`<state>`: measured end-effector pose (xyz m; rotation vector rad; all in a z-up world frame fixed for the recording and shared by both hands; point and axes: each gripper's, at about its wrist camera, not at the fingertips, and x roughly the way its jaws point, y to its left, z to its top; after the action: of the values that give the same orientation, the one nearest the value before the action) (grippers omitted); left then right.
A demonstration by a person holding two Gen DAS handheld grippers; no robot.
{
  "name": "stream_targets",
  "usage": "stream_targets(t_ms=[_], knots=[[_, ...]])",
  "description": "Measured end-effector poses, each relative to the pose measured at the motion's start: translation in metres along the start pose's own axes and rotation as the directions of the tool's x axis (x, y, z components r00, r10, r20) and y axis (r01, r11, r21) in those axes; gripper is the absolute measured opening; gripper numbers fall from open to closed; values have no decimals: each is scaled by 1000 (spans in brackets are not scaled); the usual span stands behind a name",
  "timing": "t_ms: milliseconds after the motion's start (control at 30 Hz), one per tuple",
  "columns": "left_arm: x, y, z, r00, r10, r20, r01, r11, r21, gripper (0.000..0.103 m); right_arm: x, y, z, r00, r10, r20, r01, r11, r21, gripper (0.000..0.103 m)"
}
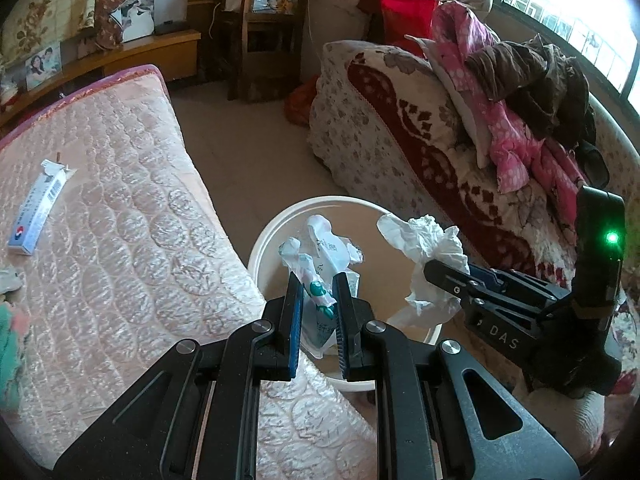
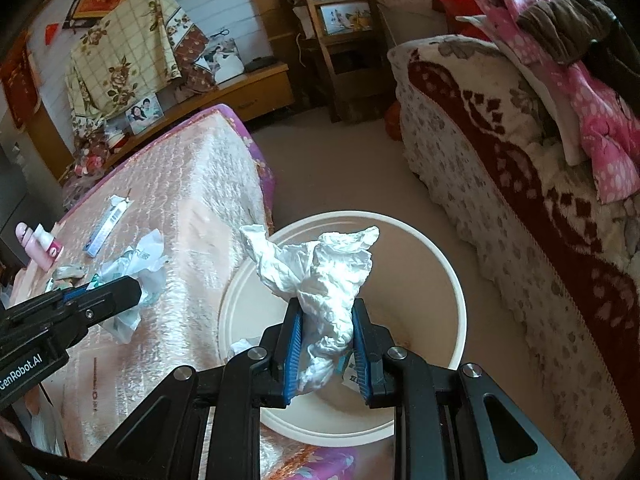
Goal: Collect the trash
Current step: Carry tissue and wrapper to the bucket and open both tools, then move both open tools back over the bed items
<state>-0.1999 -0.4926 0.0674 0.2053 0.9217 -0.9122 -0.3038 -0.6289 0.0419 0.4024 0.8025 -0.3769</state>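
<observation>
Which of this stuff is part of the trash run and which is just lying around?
Job:
- left gripper shut on crumpled plastic wrapper
- right gripper shut on crumpled white tissue
- round cream bin

Lying about:
- pink spotted garment
- brown garment
- wooden chair

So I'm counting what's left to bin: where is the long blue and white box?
In the left wrist view, the box lies far left on the pink quilted mattress, well clear of the white bin.

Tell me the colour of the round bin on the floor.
The bin is cream-white; the right wrist view shows it best.
</observation>
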Motion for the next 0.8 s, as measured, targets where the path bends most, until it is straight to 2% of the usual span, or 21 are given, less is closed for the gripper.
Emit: stream_targets(t_ms=[133,200,267,333,800], knots=[[5,0,0,1000,-6,-2,6,1000,-9,13,5,-7,-1,1000,-6,-5,6,1000,24,21],[6,0,1,1000,-7,-4,7,1000,-9,16,7,-7,-1,1000,-14,-10,14,999,31,26],[8,1,1,1000,-15,-6,15,1000,-16,34,10,-11,0,1000,-22,-15,23,999,38,39],[9,1,1,1000,-26,-4,26,999,-27,47,11,-13,-1,1000,-25,-14,25,999,47,40],[-9,11,-5,1000,12,21,-11,999,-45,47,10,-7,-3,1000,-16,-15,17,999,41,43]])
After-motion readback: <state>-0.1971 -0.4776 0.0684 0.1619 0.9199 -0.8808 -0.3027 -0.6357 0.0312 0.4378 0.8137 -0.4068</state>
